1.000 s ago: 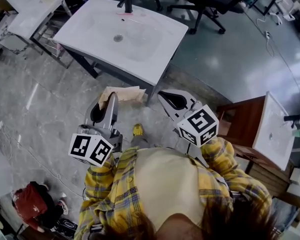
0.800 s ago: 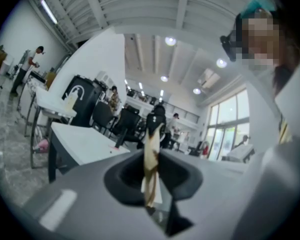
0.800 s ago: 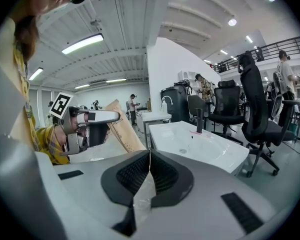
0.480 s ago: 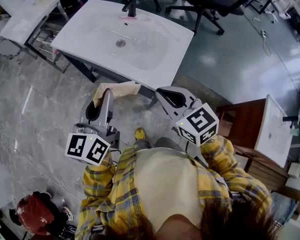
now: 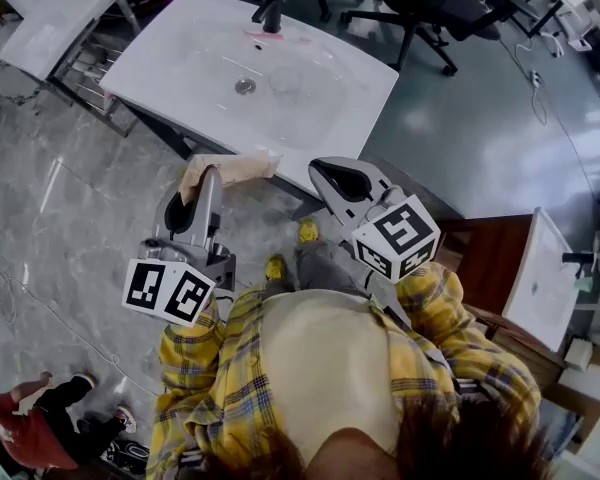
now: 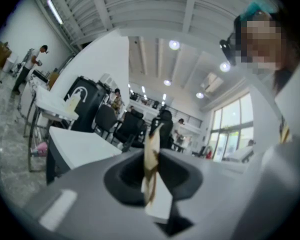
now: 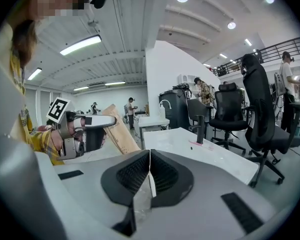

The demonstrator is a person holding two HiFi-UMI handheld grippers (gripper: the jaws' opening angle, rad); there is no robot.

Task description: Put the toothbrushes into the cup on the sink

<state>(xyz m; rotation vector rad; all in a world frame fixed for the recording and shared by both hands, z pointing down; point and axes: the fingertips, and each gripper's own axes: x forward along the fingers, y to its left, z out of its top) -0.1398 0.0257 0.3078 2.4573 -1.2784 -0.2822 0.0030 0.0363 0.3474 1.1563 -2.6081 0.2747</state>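
A white sink (image 5: 330,118) stands ahead, with a dark faucet (image 5: 270,8) at its back. A pink toothbrush (image 5: 275,38) lies next to the faucet, and what looks like a clear cup (image 5: 285,81) stands in the basin beside the drain. My left gripper (image 5: 208,175) is shut on a flat brown cardboard packet (image 5: 235,170), held just short of the sink's front edge. In the left gripper view the packet (image 6: 151,169) shows edge-on between the pads. My right gripper (image 5: 322,170) is shut, its pads meeting (image 7: 149,169); a sliver of clear film shows in the slot behind them.
Black office chairs (image 5: 430,8) stand beyond the sink. A second white table (image 5: 50,18) is at the far left, and another basin on a wooden cabinet (image 5: 535,268) is at the right. A person in red (image 5: 40,433) crouches on the floor at the lower left.
Both grippers have come nearer to the sink's front edge as the wearer stepped forward. The left still holds the brown packet and the right stays shut.
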